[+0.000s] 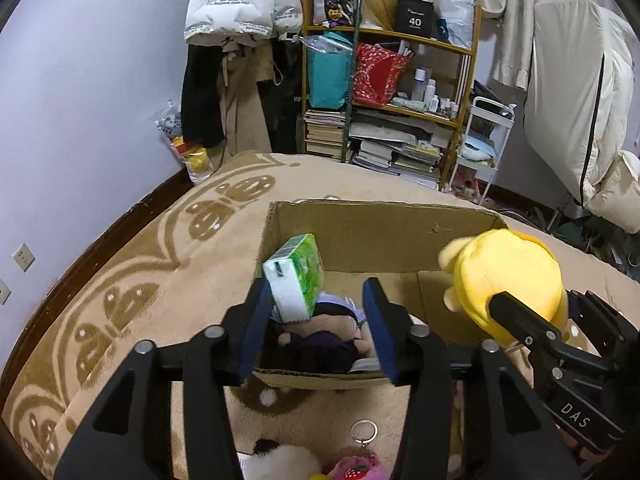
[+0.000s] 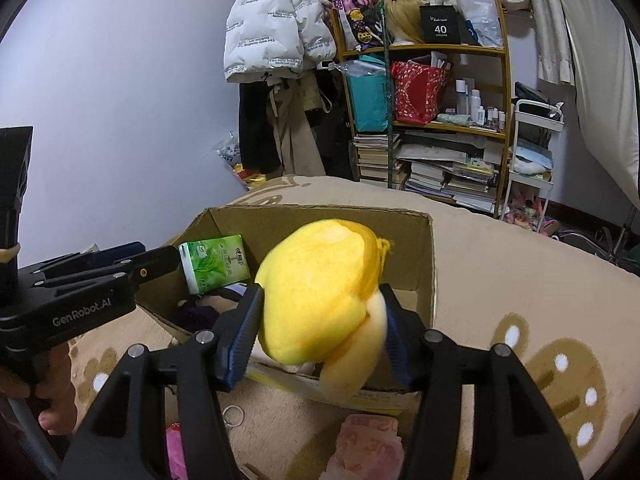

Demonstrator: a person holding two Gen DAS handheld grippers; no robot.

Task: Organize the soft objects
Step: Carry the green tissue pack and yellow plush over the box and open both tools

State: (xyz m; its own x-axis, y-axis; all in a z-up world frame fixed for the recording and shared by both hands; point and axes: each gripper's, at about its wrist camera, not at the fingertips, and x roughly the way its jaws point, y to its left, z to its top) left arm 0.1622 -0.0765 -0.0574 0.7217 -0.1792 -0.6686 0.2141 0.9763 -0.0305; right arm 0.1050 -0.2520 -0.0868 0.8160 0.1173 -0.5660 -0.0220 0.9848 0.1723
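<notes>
The yellow plush toy (image 2: 320, 292) sits squeezed in the right gripper (image 2: 320, 332) over the cardboard box (image 2: 424, 264). The left gripper (image 1: 316, 328) is let go, with the green tissue pack (image 1: 296, 276) leaning on its left finger, in the box.

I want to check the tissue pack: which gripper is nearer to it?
Left. The left gripper has the tissue pack by its left finger, over the box. The right gripper stands apart around the yellow plush.

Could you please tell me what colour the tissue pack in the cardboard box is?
The tissue pack is green and white, clearest in the right wrist view.
</notes>
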